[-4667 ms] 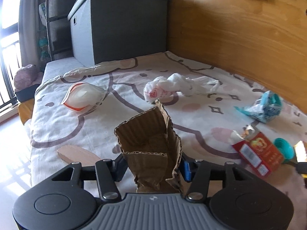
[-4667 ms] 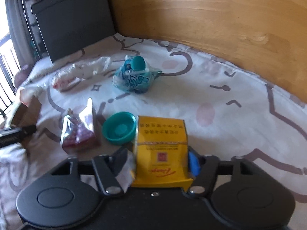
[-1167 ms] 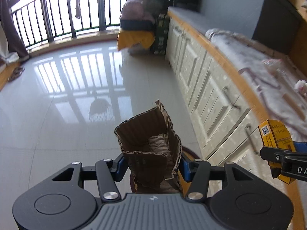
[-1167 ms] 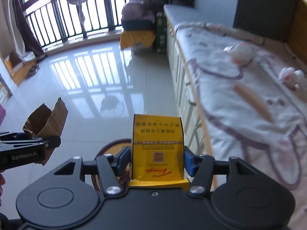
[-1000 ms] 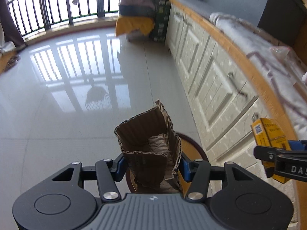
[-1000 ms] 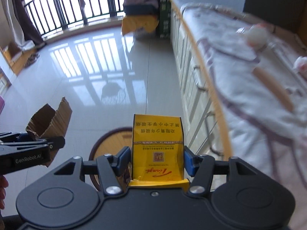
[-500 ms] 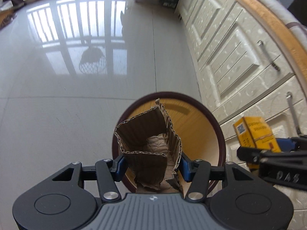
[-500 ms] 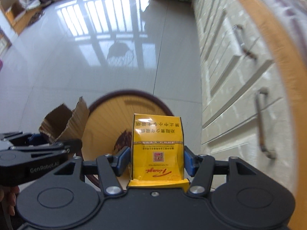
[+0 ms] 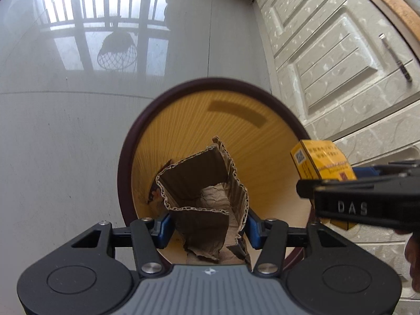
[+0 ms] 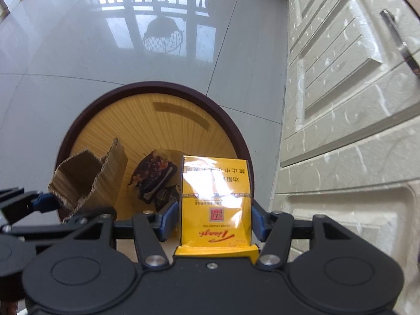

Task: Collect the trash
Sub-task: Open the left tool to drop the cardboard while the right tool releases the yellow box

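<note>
Change: both grippers are coming down over the bin, whose mouth is filling far more of each wrist view than a moment ago; both pieces of trash are sitting in the jaws just as before.
Cardboard piece (image 9: 207, 197): brown corrugated scrap, torn and folded into a rough open box shape, with ragged fluted edges and a crumpled inner flap; it is hanging directly above the bin opening.
Left gripper (image 9: 208, 229): its jaws are standing about half apart and pressing the blue pads against both sides of the cardboard piece, gripping it at its lower end.
Yellow carton (image 10: 216, 199): small glossy yellow box printed with red script, a red seal and rows of characters that are reading upside down from the right wrist view; glare is washing over its upper face. It is hanging over the bin's right-hand rim.
Right gripper (image 10: 216, 223): jaws partly open, blue pads clamping the carton's two side faces.
Bin (image 10: 223, 115): round, dark maroon rim, ribbed yellow inner wall, standing on the floor just beside the cabinet.
Bin contents (image 10: 155, 181): a dark patterned wrapper is lying at the bottom.
Floor (image 9: 65, 131): glossy grey tiles reflecting a railing.
Cabinet (image 10: 341, 105): cream panelled doors with a metal handle.
</note>
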`<act>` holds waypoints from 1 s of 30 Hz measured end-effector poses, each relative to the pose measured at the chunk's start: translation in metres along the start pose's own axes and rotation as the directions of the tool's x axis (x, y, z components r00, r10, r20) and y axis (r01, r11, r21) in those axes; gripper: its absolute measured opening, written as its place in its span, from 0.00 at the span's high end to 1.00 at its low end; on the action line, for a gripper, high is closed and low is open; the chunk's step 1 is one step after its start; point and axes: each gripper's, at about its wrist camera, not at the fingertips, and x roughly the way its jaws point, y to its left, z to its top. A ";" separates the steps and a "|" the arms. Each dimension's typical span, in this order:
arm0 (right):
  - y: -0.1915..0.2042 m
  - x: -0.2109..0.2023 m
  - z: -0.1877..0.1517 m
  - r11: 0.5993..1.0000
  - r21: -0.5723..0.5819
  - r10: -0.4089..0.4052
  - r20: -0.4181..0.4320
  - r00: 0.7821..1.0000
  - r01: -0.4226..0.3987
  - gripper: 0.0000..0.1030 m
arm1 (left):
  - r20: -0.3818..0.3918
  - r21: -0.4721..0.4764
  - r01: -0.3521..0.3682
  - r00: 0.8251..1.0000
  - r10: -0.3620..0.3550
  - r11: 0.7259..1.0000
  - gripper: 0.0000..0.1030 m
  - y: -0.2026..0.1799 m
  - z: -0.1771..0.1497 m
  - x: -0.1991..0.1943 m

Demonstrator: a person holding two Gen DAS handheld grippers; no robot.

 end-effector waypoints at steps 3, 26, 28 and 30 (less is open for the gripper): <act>-0.002 0.011 0.005 1.000 -0.004 -0.002 -0.006 1.000 0.002 0.43 | -0.009 -0.010 -0.001 1.000 0.001 1.000 0.47 0.004 -0.002 0.007; 0.007 0.027 0.034 0.998 -0.002 0.061 0.018 0.998 -0.061 0.41 | -0.028 -0.029 -0.003 1.000 0.002 1.000 0.20 0.013 0.002 0.019; 0.009 0.026 0.034 0.998 -0.013 0.063 0.029 0.998 -0.062 0.32 | -0.028 -0.019 -0.009 1.000 0.008 1.000 0.19 0.012 0.002 0.019; 0.009 0.026 0.034 0.998 -0.017 0.055 0.045 0.997 -0.054 0.19 | -0.028 -0.011 -0.011 1.000 0.011 1.000 0.19 0.010 0.002 0.019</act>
